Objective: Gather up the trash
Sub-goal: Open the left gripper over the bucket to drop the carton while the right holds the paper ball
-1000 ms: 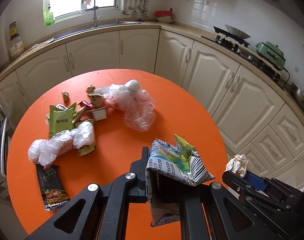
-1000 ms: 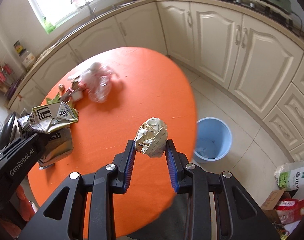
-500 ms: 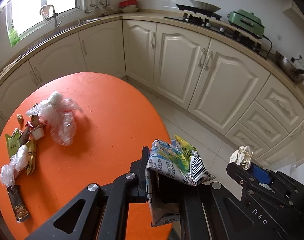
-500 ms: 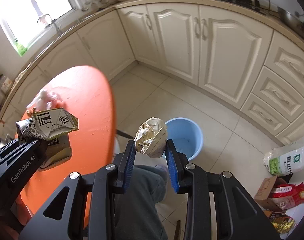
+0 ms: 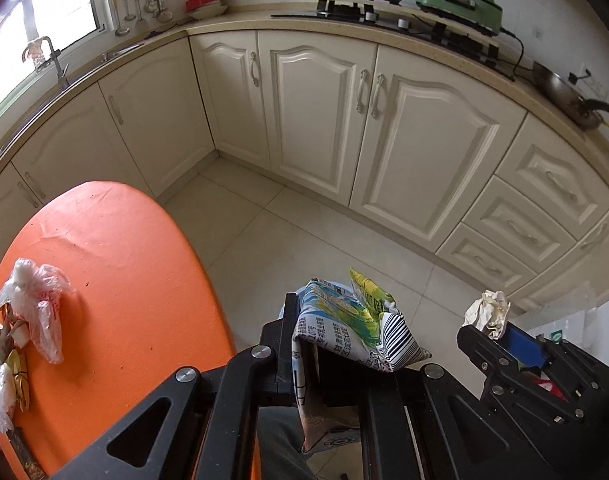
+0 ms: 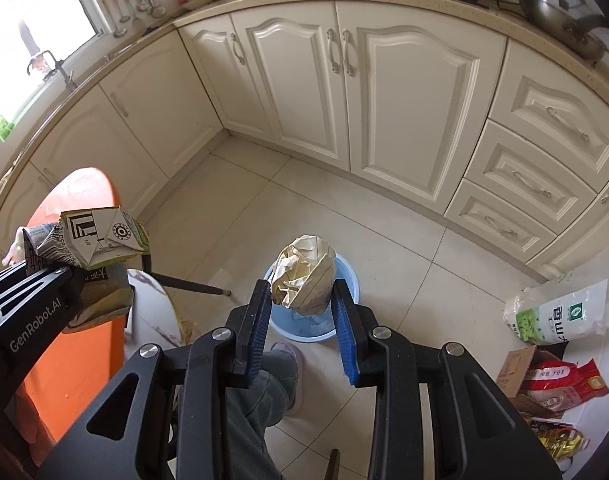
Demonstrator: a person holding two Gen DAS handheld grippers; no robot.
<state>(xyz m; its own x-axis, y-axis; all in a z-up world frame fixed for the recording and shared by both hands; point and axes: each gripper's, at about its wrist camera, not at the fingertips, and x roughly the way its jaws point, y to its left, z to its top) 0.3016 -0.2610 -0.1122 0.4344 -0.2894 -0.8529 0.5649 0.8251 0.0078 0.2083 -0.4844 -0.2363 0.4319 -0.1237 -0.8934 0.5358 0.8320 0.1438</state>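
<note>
2 grippers, each carrying 1 piece of trash, are shown above the kitchen floor. the right gripper (image 6: 302, 312) has its blue pads clamped on a crumpled paper ball (image 6: 303, 278), which sits between the fingertips and directly over the blue waste bin (image 6: 346, 326) lying just ahead of and below the tool. the left gripper (image 5: 304, 344) has its jaws pressed together on a flattened printed carton (image 5: 348, 320), folded over the fingertips; the bin does not appear in the left wrist view, and in the right wrist view this gripper and its carton (image 6: 92, 240) hang well to the left of the bin, near the edge of the orange table (image 5: 116, 280). the step in hand appears to be the drop. to do it well, the paper ball should be centred over the bin mouth before the pads part, since a light ball may cling to 1 pad or roll off the rim. the left tool should then be brought over the same opening, tilted so the limp carton slides free. a person's trouser leg (image 6: 260, 396) and slipper (image 6: 290, 356) stand just beside the bin. more wrappers and a plastic bag (image 5: 40, 312) remain on the table.
</note>
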